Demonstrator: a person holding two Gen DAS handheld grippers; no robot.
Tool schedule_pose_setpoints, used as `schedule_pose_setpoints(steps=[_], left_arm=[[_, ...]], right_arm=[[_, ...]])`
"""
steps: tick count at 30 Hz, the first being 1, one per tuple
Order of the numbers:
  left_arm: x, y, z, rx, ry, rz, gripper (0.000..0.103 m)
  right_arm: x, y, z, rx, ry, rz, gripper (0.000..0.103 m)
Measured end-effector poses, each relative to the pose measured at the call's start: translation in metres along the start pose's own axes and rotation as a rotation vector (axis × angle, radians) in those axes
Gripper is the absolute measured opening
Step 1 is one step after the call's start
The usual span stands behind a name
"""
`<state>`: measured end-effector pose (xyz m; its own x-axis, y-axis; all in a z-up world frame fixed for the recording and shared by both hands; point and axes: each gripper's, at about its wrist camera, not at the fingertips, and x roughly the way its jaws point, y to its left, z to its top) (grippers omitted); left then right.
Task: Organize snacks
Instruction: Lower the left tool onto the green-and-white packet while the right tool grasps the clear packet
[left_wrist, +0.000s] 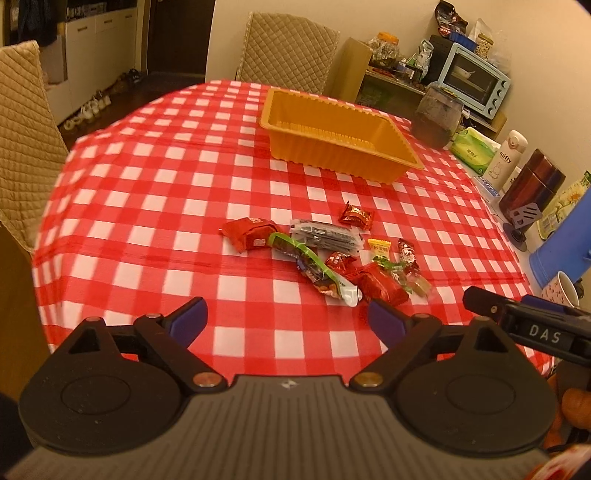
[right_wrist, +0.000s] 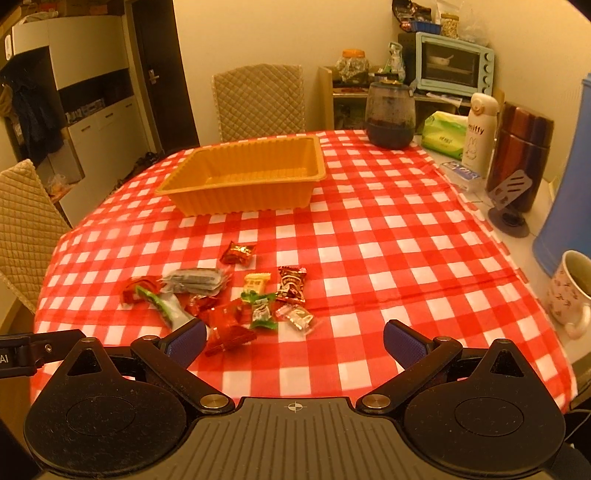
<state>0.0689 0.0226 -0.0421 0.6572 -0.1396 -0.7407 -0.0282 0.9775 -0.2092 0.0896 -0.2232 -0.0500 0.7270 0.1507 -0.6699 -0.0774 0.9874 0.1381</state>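
A pile of several wrapped snacks (left_wrist: 325, 258) lies on the red-checked tablecloth (left_wrist: 166, 206): red packets, a grey pouch, a long green-banded bag, small candies. Beyond it stands an orange plastic tray (left_wrist: 332, 158) with nothing in it. My left gripper (left_wrist: 288, 314) hovers open just short of the pile, its right pad near the white end of the long bag. In the right wrist view the pile (right_wrist: 229, 295) sits front left and the tray (right_wrist: 240, 199) behind it. My right gripper (right_wrist: 295, 332) is open, with a red packet (right_wrist: 225, 330) just inside its left pad, not pinched.
Along the table's right side stand a dark jar (right_wrist: 389, 114), a tissue pack (right_wrist: 443, 136), a white bottle (right_wrist: 478, 129), a brown canister (right_wrist: 519, 155), a blue container (right_wrist: 569, 177) and a floral mug (right_wrist: 570, 291). Quilted chairs (left_wrist: 22, 140) flank the far and left edges.
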Motion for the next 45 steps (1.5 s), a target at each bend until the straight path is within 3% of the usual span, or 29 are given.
schedule_pose_setpoints(steps=[1, 7, 16, 19, 22, 28, 31, 36, 39, 42, 45], left_arm=[[0.007, 0.0, 0.001, -0.008, 0.007, -0.006, 0.089], [0.053, -0.003, 0.009, -0.041, 0.031, -0.035, 0.077], [0.108, -0.012, 0.016, -0.071, 0.08, -0.063, 0.047], [0.117, -0.016, 0.017, -0.042, 0.094, -0.061, 0.035], [0.118, -0.017, 0.018, 0.002, 0.102, -0.068, 0.031], [0.11, -0.011, 0.021, 0.121, 0.123, -0.012, 0.03], [0.107, -0.006, 0.022, 0.143, 0.117, 0.021, 0.034], [0.112, -0.011, 0.021, 0.133, 0.113, 0.033, 0.036], [0.117, -0.015, 0.021, 0.117, 0.106, 0.042, 0.047], [0.121, -0.017, 0.022, 0.104, 0.1, 0.049, 0.047], [0.12, -0.016, 0.021, 0.113, 0.099, 0.05, 0.044]], right_arm=[[0.006, -0.001, 0.001, -0.002, 0.007, 0.003, 0.086], [0.042, -0.015, 0.002, 0.003, 0.043, 0.0, 0.078], [0.079, -0.034, 0.005, 0.034, 0.067, -0.02, 0.078], [0.086, -0.035, 0.004, 0.032, 0.071, -0.013, 0.078], [0.092, -0.033, 0.004, 0.018, 0.079, 0.009, 0.078], [0.104, -0.027, 0.001, -0.031, 0.107, 0.025, 0.064], [0.107, -0.024, -0.001, -0.066, 0.113, 0.018, 0.061], [0.114, -0.016, -0.004, -0.144, 0.126, 0.022, 0.047], [0.116, -0.012, -0.004, -0.178, 0.119, 0.025, 0.041], [0.116, -0.01, -0.004, -0.191, 0.116, 0.034, 0.023], [0.115, -0.01, -0.005, -0.188, 0.117, 0.03, 0.022]])
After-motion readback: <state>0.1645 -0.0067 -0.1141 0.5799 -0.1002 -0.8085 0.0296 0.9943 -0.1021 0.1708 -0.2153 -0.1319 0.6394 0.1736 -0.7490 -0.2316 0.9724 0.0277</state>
